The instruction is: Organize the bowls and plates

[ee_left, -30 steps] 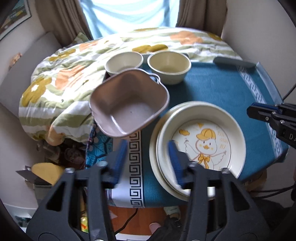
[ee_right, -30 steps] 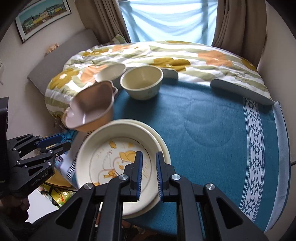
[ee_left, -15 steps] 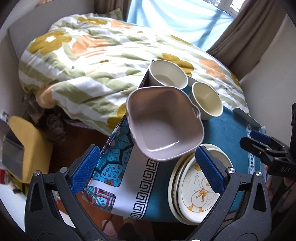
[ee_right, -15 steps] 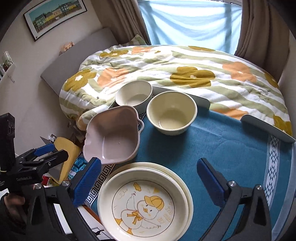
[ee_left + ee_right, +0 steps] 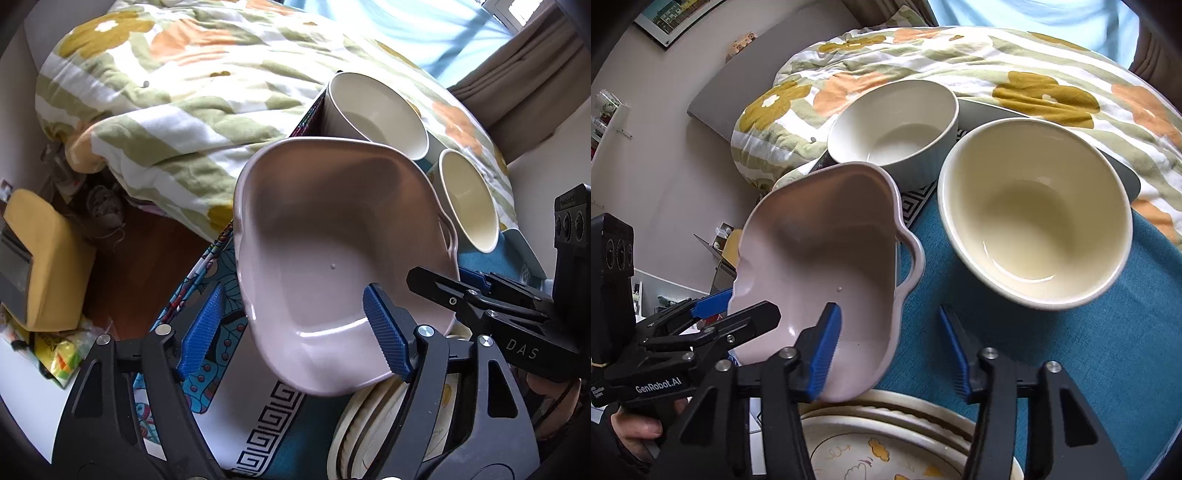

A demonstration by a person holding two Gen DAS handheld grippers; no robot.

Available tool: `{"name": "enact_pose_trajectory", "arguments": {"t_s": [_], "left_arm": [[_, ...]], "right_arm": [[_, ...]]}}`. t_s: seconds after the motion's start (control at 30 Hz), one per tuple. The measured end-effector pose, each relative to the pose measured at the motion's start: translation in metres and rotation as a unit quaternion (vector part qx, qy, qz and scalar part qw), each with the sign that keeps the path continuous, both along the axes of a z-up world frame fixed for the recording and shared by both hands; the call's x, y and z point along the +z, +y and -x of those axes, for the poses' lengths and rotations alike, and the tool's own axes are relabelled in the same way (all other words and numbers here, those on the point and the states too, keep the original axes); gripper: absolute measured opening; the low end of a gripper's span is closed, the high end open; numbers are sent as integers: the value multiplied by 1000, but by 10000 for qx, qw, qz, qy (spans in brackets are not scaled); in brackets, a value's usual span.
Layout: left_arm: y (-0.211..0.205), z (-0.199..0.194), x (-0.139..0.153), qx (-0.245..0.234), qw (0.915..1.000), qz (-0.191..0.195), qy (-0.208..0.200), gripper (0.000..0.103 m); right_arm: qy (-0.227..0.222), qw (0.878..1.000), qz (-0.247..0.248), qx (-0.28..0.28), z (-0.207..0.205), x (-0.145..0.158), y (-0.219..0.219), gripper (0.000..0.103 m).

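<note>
A pink square bowl with handles [image 5: 332,251] sits tilted at the table's left edge, also in the right wrist view [image 5: 827,273]. My left gripper [image 5: 295,332] is open, its jaws straddling the bowl's near-left rim. My right gripper [image 5: 892,350] is open, straddling the bowl's right rim, one finger inside it. Behind stand a cream bowl [image 5: 1034,218] and a white bowl [image 5: 897,125]; they show in the left wrist view as the cream bowl [image 5: 469,199] and the white bowl [image 5: 376,110]. Stacked plates with a duck picture [image 5: 886,443] lie nearest, partly hidden.
The blue tablecloth [image 5: 1089,350] covers the table, with a patterned cloth edge [image 5: 266,417] at the left. A floral duvet [image 5: 166,92] lies behind. The floor, a yellow object [image 5: 40,258] and clutter are below left.
Both grippers have moved forward and down onto the pink bowl and narrowed from wide open; they now straddle its opposite rims. The bowl looks more tilted.
</note>
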State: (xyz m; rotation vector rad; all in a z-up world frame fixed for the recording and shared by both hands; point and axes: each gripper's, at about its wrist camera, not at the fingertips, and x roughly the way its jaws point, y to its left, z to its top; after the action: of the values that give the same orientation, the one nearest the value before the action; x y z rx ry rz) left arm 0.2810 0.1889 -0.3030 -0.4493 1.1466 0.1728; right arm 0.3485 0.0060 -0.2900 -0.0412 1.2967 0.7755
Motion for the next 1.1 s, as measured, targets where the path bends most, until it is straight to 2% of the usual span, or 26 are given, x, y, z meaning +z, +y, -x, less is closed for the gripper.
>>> {"name": "enact_pose_trajectory", "arguments": {"t_s": [0.07, 0.1, 0.13, 0.17, 0.23, 0.33, 0.47, 0.7, 0.93, 1.1], "left_arm": [[0, -4, -7, -8, 10000, -1, 85, 39], [0, -6, -10, -5, 9999, -24, 162, 34], [-1, -7, -13, -17, 9997, -54, 231, 23], [-1, -7, -16, -15, 9994, -144, 311, 17], [2, -5, -18, 26, 9992, -232, 326, 13], [4, 0, -13, 57, 9994, -239, 257, 12], [0, 8, 4, -43, 9987, -493, 127, 12], [-12, 36, 52, -377, 9968, -626, -331, 12], [-45, 68, 107, -980, 9884, -775, -858, 12], [-86, 86, 136, -1496, 9797, -738, -1115, 12]], "right_arm": [[49, 10000, 0, 56, -1, -3, 3, 27], [36, 9999, 21, 100, 0, -4, 5, 22], [-4, 9999, 97, 141, 1, -5, 7, 20], [-55, 9997, 183, 175, 2, -6, 9, 16], [-80, 9996, 205, 183, 1, -6, 9, 15], [-86, 9996, 169, 188, 2, -4, 10, 14], [-206, 9996, 130, 154, 12, 6, 10, 15], [-642, 9977, -79, -212, 46, 54, -10, 14], [-1099, 9899, -202, -877, 99, 103, -55, 14], [-1372, 9804, -120, -1408, 136, 128, -96, 14]]}}
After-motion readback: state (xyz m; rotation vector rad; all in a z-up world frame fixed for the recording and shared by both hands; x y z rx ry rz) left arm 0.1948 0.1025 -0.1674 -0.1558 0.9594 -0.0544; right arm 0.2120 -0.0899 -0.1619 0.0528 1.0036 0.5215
